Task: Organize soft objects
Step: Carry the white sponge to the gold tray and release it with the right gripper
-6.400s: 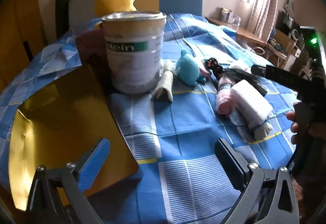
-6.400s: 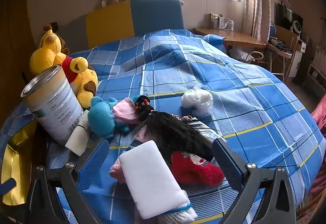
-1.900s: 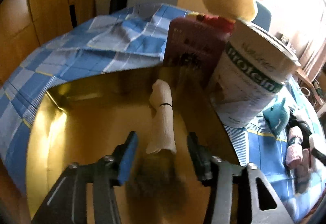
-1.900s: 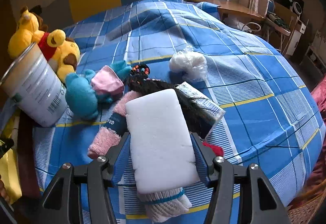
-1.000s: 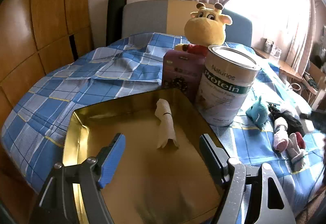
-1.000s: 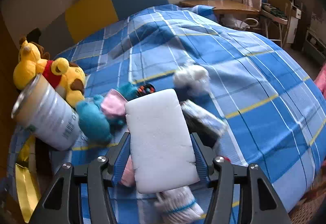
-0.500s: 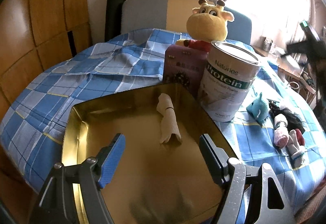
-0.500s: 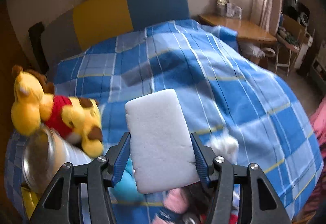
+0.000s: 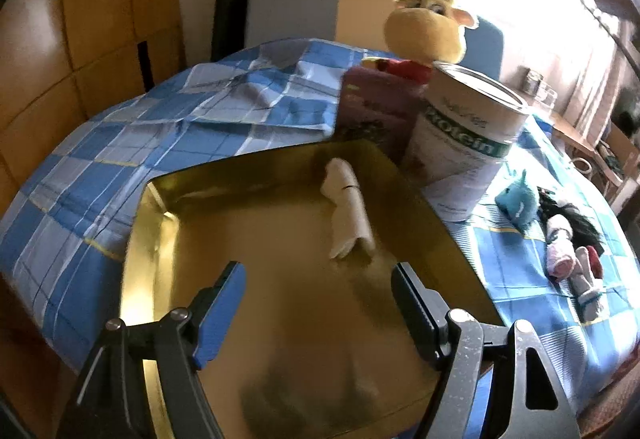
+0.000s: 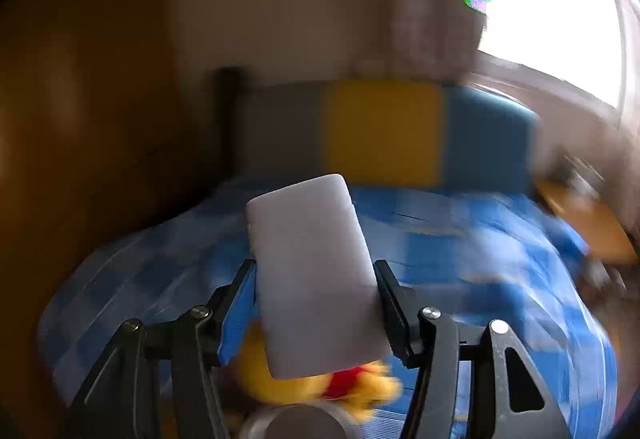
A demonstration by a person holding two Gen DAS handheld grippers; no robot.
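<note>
White sponge (image 10: 312,271) in right gripper (image 10: 316,303) (blurred)

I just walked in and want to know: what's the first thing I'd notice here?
Probably the shiny gold tray on the blue checked bed, with one rolled white cloth lying in it. Next, the white sponge pinched in the right gripper, high above the bed. Behind the tray a yellow giraffe toy peeks over a big tin.
</note>
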